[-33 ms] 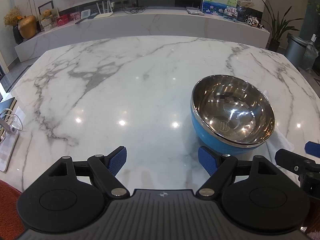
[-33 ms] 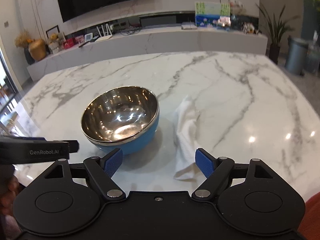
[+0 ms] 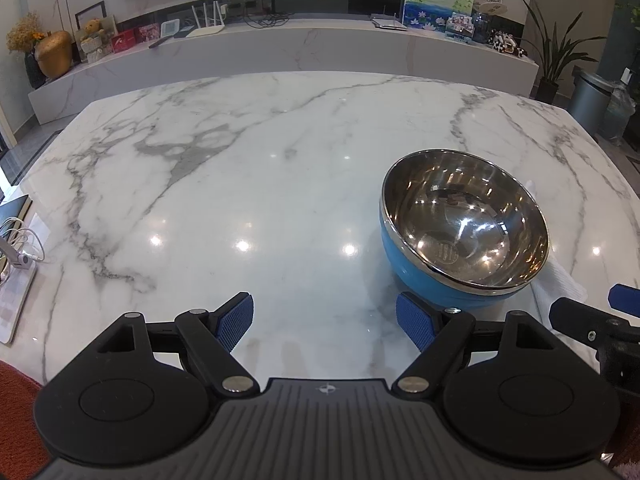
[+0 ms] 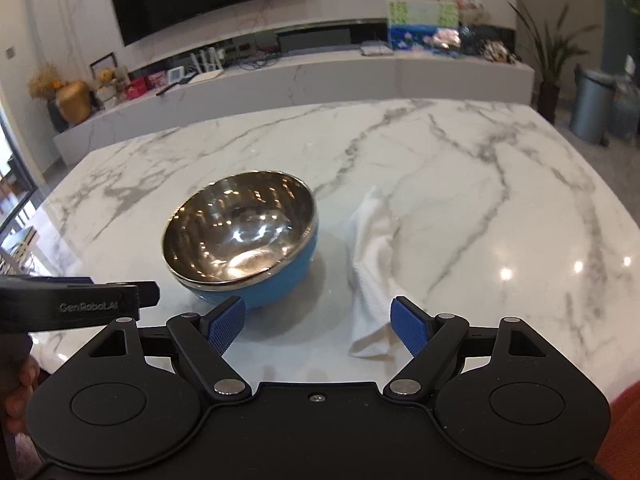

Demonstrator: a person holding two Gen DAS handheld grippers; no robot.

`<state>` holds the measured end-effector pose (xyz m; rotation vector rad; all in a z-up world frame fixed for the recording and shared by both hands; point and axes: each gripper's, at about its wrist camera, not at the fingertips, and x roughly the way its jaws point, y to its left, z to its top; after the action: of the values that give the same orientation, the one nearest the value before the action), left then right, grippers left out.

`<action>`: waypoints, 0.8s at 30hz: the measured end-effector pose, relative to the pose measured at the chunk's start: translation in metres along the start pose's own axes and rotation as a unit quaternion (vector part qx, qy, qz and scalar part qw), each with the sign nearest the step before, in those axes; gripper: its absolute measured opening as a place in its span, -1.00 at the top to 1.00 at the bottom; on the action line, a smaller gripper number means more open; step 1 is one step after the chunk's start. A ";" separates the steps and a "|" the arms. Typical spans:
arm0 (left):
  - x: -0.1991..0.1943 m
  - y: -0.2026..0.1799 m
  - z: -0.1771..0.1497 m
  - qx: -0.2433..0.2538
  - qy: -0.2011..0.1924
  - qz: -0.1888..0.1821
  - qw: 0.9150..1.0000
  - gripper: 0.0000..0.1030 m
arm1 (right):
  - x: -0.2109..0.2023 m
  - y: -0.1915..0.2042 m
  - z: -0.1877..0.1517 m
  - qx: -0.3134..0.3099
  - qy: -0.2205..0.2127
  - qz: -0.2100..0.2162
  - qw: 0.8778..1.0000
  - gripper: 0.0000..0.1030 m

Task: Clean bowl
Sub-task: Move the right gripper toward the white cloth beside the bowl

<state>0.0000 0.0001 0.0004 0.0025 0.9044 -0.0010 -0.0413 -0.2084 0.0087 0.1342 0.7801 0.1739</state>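
Marble table (image 3: 280,168): bowl (image 3: 464,228), cloth (image 4: 372,264)

cloth (image 3: 558,284) mostly behind bowl (image 3: 464,220), right view blurred

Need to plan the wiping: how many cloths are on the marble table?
1: a white cloth lying crumpled on the marble table, right of the blue steel bowl. Nothing suggests another hidden.

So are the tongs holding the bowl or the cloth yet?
No, nothing is held. Both the left tongs and right tongs are open over the table, with the bowl and white cloth lying untouched.
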 end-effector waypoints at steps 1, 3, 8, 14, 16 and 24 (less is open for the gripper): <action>0.000 0.000 0.000 0.000 -0.001 -0.001 1.000 -0.52 | -0.001 -0.002 0.000 -0.003 -0.002 0.008 1.000 -0.53; 0.000 0.000 0.000 -0.001 -0.002 -0.004 1.000 -0.52 | -0.003 -0.008 0.000 -0.009 -0.009 0.021 1.000 -0.53; -0.001 0.001 0.001 -0.003 -0.005 -0.011 1.000 -0.52 | -0.008 -0.018 -0.009 -0.027 -0.015 0.007 0.999 -0.53; -0.001 0.004 0.003 -0.015 -0.006 -0.019 1.000 -0.52 | 0.001 0.001 0.001 -0.012 0.006 -0.017 1.000 -0.53; -0.001 0.005 0.003 -0.020 -0.006 -0.022 1.000 -0.52 | 0.001 0.004 0.001 -0.010 0.006 -0.015 1.000 -0.53; -0.002 0.008 0.003 -0.022 -0.006 -0.025 0.999 -0.52 | 0.002 0.000 0.000 -0.011 0.002 -0.021 1.000 -0.53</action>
<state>0.0007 0.0078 0.0039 -0.0612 0.8930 -0.0287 -0.0401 -0.2083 0.0078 0.0965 0.7846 0.1426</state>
